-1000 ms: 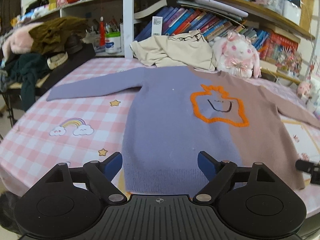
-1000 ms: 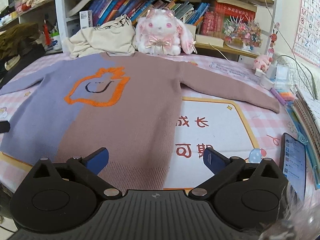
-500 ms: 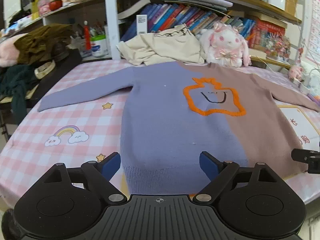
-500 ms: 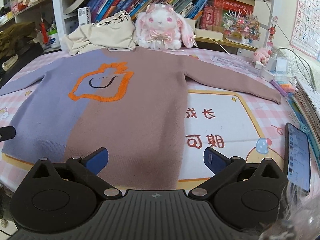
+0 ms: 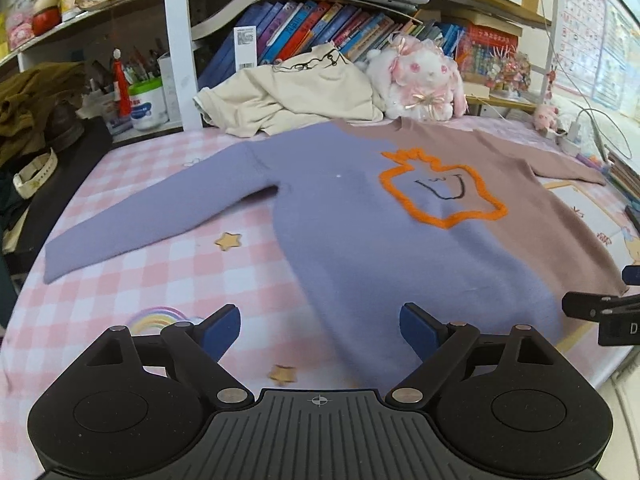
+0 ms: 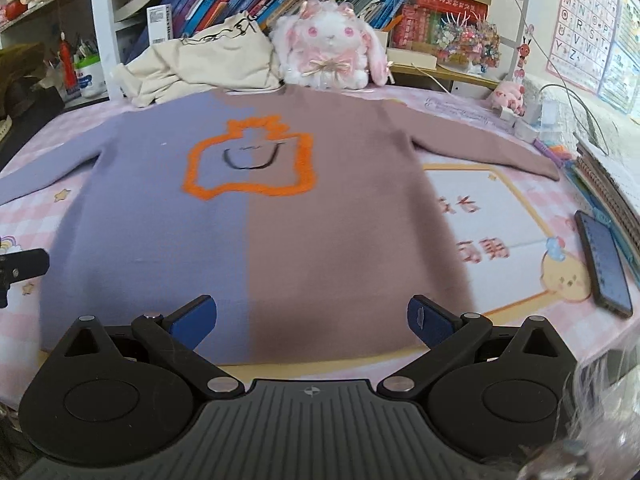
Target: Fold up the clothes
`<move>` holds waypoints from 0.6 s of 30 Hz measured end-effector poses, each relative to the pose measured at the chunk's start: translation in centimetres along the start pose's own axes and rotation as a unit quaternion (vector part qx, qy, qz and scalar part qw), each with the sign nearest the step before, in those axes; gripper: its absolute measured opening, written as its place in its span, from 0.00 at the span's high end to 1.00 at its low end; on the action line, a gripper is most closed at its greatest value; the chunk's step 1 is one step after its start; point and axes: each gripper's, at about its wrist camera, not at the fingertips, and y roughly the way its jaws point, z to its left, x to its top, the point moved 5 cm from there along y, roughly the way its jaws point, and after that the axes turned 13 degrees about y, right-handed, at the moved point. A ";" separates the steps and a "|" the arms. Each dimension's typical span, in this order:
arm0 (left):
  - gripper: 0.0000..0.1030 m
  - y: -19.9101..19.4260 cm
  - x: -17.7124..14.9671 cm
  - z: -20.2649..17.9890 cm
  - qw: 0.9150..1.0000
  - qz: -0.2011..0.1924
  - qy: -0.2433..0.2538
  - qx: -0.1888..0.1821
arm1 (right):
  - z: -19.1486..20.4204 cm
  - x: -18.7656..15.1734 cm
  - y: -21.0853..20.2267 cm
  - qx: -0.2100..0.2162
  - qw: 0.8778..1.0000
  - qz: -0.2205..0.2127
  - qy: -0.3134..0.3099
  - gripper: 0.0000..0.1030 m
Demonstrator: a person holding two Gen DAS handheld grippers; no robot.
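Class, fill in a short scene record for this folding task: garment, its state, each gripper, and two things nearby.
garment: two-tone sweater, purple and brown halves, orange outline on chest
state: spread flat on the checked tablecloth, sleeves out, unfolded
left gripper: open, holding nothing
right gripper: open, holding nothing
behind collar: plush rabbit, cream garment
beside brown sleeve: phone

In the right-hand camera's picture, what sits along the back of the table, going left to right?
White jar with green lid → crumpled cream garment → white plush bunny → small pink pig toy.
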 end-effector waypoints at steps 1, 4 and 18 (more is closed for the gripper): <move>0.13 0.1 -0.1 0.7 1.000 -0.001 0.002 -0.003 | 0.7 -0.3 0.0 -0.003 1.000 0.000 0.002 0.00; 0.13 0.3 -0.6 2.5 1.000 -0.002 0.005 -0.009 | 2.5 -0.9 -0.2 -0.010 1.000 0.001 0.008 0.00; 0.13 1.1 -2.4 12.0 0.996 -0.005 -0.073 0.042 | 7.3 -0.1 -0.2 -0.014 1.000 -0.015 -0.005 0.00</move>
